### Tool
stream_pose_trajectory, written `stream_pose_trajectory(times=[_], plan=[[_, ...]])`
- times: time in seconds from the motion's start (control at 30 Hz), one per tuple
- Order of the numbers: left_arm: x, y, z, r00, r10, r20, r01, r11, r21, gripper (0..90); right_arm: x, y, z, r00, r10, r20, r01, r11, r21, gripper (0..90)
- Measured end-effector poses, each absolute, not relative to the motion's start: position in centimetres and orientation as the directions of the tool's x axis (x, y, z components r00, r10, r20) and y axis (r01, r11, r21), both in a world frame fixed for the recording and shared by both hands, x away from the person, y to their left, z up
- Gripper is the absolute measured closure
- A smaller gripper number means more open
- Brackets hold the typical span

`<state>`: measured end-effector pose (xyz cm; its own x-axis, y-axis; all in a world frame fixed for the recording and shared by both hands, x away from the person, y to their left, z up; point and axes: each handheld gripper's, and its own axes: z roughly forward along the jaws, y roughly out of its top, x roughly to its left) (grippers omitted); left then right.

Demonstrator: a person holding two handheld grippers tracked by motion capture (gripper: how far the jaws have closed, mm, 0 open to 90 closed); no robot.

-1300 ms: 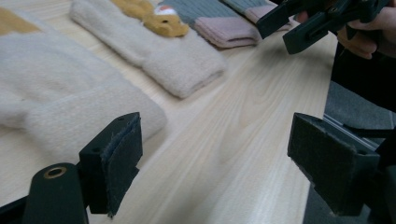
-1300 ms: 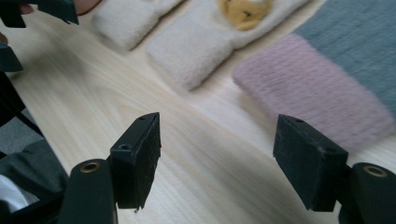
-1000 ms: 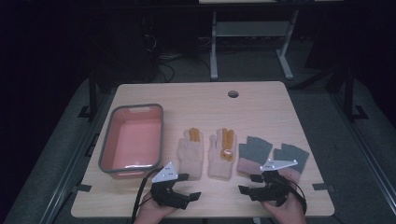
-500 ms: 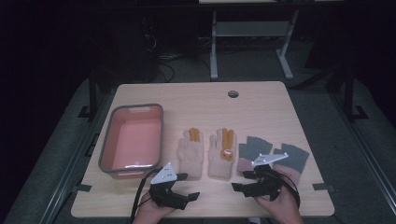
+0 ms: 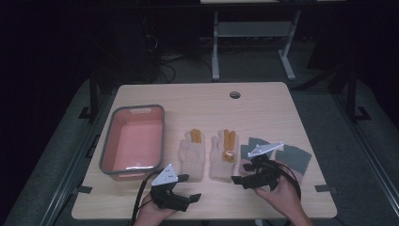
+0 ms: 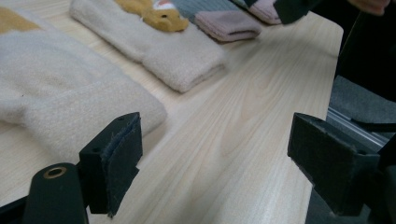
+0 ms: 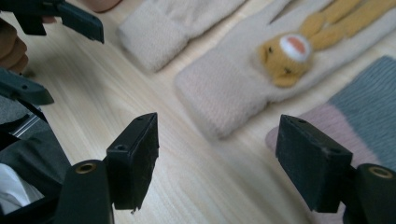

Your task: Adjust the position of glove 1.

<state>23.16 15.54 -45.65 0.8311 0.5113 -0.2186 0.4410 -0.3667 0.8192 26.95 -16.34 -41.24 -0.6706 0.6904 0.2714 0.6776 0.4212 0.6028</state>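
Observation:
Two cream gloves with orange fingers lie side by side mid-table, the left one (image 5: 192, 153) and the right one (image 5: 223, 155), which bears a small orange animal face (image 7: 285, 53). Two grey gloves with pink cuffs (image 5: 294, 157) lie to their right. My left gripper (image 5: 190, 187) is open, low over the table just below the left glove's cuff (image 6: 70, 107). Also open, my right gripper (image 5: 239, 173) points left at the right cream glove's cuff (image 7: 224, 100), with a pink cuff (image 7: 322, 123) by its right jaw. Nothing lies between either pair of jaws (image 6: 219, 158) (image 7: 222, 158).
A pink basin with a grey rim (image 5: 108, 141) stands empty at the left of the table. A cable hole (image 5: 235, 94) is near the far edge. The table's front edge is close under both hands.
My right gripper has moved left off the grey gloves toward the right cream glove's cuff. The left gripper has barely shifted.

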Motion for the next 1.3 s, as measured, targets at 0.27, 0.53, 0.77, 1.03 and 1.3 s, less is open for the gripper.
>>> stream_pose_trajectory(times=[0.27, 0.53, 0.77, 1.03, 1.3], plan=[[22.8, 15.1, -45.8, 0.837, 0.499, -0.226, 0.443, -0.375, 0.815, 17.9, 28.4, -15.6, -40.6, -0.69, 0.678, 0.254, 0.67, 0.464, 0.579, 30.2], [22.9, 15.1, -45.7, 0.834, 0.499, -0.233, 0.448, -0.368, 0.815, 17.9, 29.8, -14.3, -39.6, -0.716, 0.661, 0.226, 0.649, 0.51, 0.564, 32.2], [23.0, 15.6, -45.5, 0.834, 0.506, -0.223, 0.442, -0.37, 0.817, 17.9, 31.5, -13.7, -38.9, -0.711, 0.664, 0.23, 0.654, 0.505, 0.563, 33.4], [23.0, 15.7, -45.4, 0.833, 0.508, -0.217, 0.439, -0.369, 0.819, 17.9, 34.0, -13.0, -38.8, -0.706, 0.675, 0.214, 0.662, 0.523, 0.536, 33.7], [23.0, 15.8, -45.4, 0.834, 0.507, -0.219, 0.438, -0.363, 0.823, 17.9, 36.0, -11.9, -39.1, -0.703, 0.684, 0.195, 0.673, 0.55, 0.495, 34.3]])
